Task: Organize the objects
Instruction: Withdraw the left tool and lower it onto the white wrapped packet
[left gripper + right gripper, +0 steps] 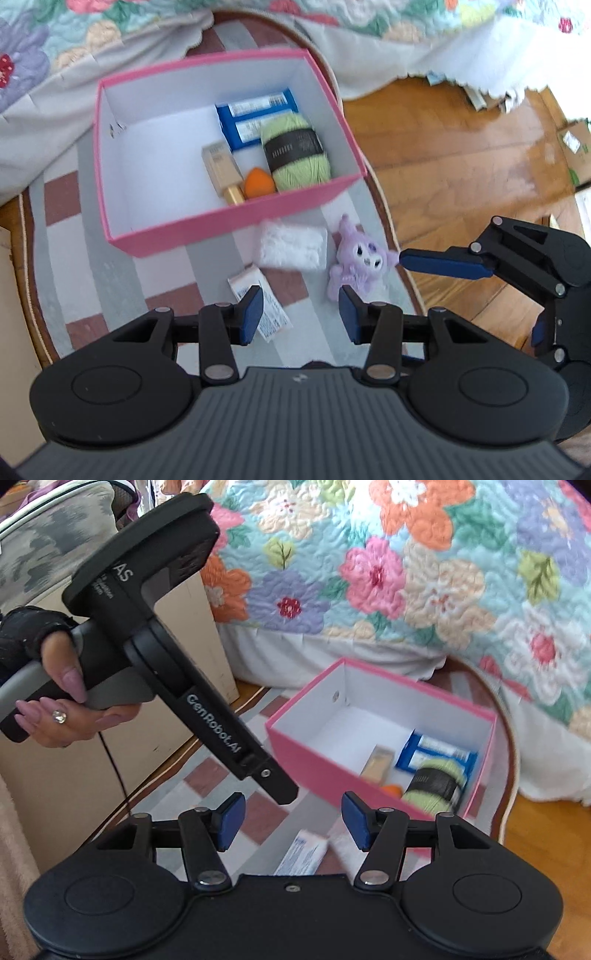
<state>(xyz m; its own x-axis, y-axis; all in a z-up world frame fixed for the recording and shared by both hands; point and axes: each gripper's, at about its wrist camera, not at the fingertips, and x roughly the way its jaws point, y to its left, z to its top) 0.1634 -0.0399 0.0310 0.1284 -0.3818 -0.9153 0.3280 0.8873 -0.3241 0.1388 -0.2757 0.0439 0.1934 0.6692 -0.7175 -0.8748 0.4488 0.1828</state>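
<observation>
Because both pairs of fingers stand apart with nothing between them, the coming move looks like a pick from the things still lying outside the pink box [229, 221]. From the left wrist view, the left gripper [301, 314] hangs over the striped rug [110, 280], its fingers parted and empty; a flat white packet [264, 306] lies just beyond and partly behind the left finger, its long axis running diagonally away toward the upper left. Further on, a white fluffy pad [293, 243] rests close to the box's near wall, and the purple plush toy [356, 258] lies to its right, near the rug's curved edge, body stretched toward the camera. The right gripper [465, 295] enters from the right with one blue finger tip almost at the plush's head, so that hand seems the nearer one for the toy, while the left is nearer the packet. Inside the box, green yarn [295, 153], an orange sponge [258, 184], a tan carton [221, 170] and blue packets [255, 114] crowd the right side; the left half is bare, giving room for drops. From the right wrist view, the right gripper [293, 821] also shows its fingers apart and empty, with the packet [303, 853] lying below between them, though blurred. The left hand [70, 698] holds its tool across the upper left, so a reach leftward risks a bump; the box's near wall [321, 771] stands just ahead, and the quilted bed [369, 572] closes the far side.
</observation>
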